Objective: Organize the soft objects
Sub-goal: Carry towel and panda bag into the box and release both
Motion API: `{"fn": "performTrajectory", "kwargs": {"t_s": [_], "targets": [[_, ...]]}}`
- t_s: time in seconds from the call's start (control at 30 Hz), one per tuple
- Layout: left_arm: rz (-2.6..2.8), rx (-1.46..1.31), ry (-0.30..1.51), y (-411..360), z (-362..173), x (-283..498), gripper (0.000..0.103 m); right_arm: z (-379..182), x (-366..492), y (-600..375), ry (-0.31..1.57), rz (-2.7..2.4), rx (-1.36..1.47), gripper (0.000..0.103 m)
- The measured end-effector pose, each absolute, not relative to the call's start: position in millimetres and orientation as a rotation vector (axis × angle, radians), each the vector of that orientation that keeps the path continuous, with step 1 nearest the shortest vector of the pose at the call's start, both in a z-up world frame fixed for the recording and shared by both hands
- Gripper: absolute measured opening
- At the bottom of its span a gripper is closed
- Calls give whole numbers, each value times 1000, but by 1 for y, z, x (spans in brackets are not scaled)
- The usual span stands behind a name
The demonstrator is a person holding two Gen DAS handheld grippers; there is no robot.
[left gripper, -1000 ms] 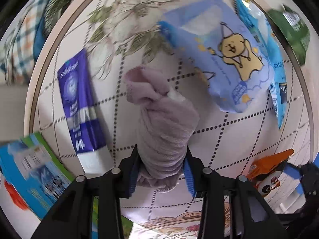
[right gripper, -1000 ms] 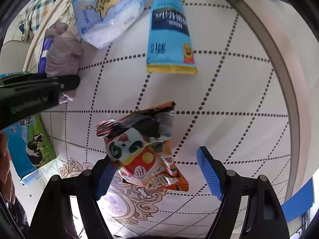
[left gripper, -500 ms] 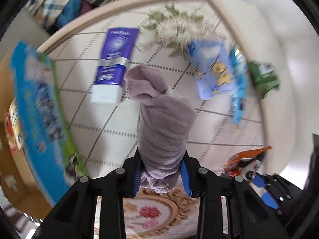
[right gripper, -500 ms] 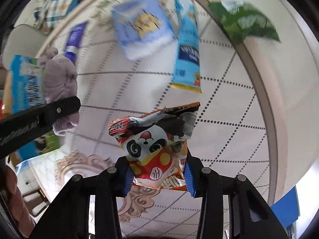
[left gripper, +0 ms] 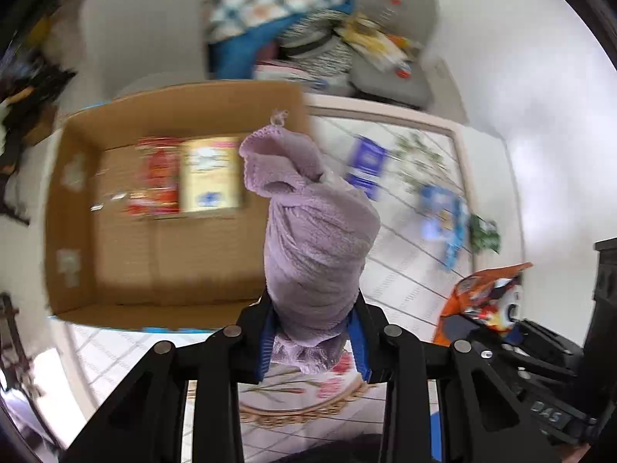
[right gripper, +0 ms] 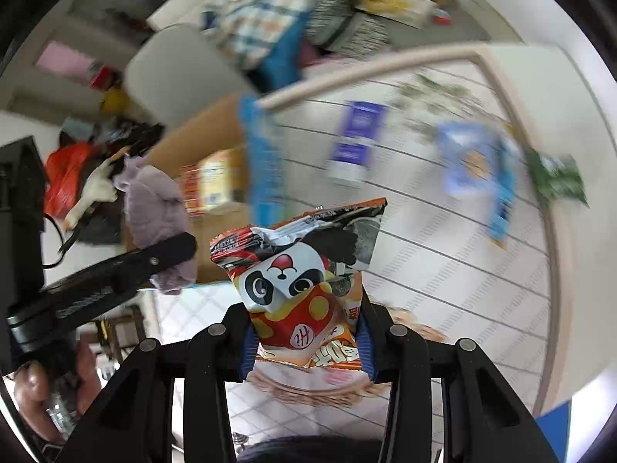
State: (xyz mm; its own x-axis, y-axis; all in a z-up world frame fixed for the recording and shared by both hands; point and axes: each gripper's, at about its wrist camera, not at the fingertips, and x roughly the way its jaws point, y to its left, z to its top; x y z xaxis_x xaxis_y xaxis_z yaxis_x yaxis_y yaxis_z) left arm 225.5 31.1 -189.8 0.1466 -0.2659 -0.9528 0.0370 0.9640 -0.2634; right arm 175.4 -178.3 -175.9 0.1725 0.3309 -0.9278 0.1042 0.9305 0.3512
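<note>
My left gripper (left gripper: 313, 341) is shut on a rolled lilac towel (left gripper: 314, 231) and holds it up in the air, just right of an open cardboard box (left gripper: 77, 200). The towel also shows in the right wrist view (right gripper: 154, 200). My right gripper (right gripper: 306, 347) is shut on an orange panda snack bag (right gripper: 304, 281), lifted above the table; the bag shows in the left wrist view (left gripper: 484, 297) at the right. The box holds a red pack (left gripper: 156, 175) and a yellow pack (left gripper: 210, 173).
On the patterned tablecloth (right gripper: 443, 254) lie a purple pouch (right gripper: 356, 139), a light blue bear pack (right gripper: 470, 162), a blue tube pack (right gripper: 501, 200) and a green bag (right gripper: 555, 177). A chair with folded cloths (left gripper: 270, 11) stands behind the table.
Both grippers rose and swung left away from the table surface, each carrying its object. The cardboard box came into view. The right gripper closed on the panda bag during the last second.
</note>
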Motion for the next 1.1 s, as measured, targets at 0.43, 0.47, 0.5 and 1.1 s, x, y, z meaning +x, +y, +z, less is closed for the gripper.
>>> {"fn": "performTrajectory", "kwargs": {"t_s": [0.43, 0.47, 0.5, 1.1], "targets": [[-14, -282, 1485, 168, -244, 289, 30, -214, 276, -29, 1463, 187, 195, 44], [-6, -284, 1490, 174, -249, 297, 30, -222, 286, -26, 1469, 168, 182, 44], [-5, -286, 1497, 179, -252, 303, 30, -228, 296, -23, 1474, 152, 171, 44], [57, -205, 1600, 187, -312, 370, 52, -291, 380, -12, 1502, 28, 86, 68]]}}
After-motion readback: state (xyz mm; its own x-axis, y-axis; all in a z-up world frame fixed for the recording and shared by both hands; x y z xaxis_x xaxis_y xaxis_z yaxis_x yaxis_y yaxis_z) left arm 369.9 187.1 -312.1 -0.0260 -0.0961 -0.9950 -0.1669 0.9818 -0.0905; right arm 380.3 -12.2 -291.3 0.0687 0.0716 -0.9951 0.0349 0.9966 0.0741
